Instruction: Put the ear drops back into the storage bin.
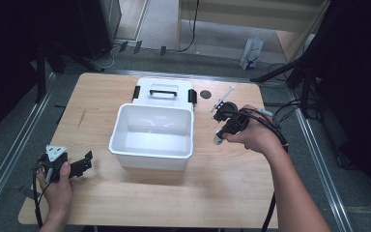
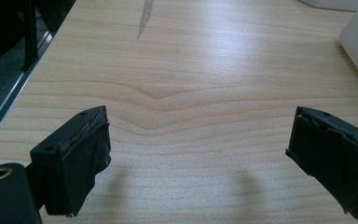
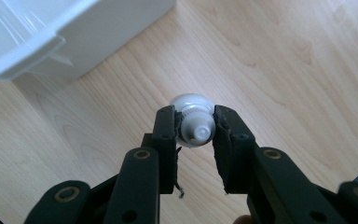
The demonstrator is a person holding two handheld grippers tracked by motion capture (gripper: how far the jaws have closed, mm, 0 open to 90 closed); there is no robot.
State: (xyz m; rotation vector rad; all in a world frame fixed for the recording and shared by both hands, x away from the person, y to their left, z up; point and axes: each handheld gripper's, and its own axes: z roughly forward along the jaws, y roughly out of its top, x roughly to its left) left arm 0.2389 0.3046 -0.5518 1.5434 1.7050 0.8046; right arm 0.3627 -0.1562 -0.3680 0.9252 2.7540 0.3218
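Wooden desk (image 1: pixel 232 183), empty white bin (image 1: pixel 152 130) centre: right hand-held gripper (image 3: pixel 195 129) clamps a small white tube (image 3: pixel 193 122), probably binbound; left hand-held gripper (image 2: pixel 200 158) wide open, idle.

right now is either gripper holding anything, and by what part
The right gripper holds a small white tube, its fingers clamped on the ribbed cap end. The left gripper is open over bare table, holding nothing.
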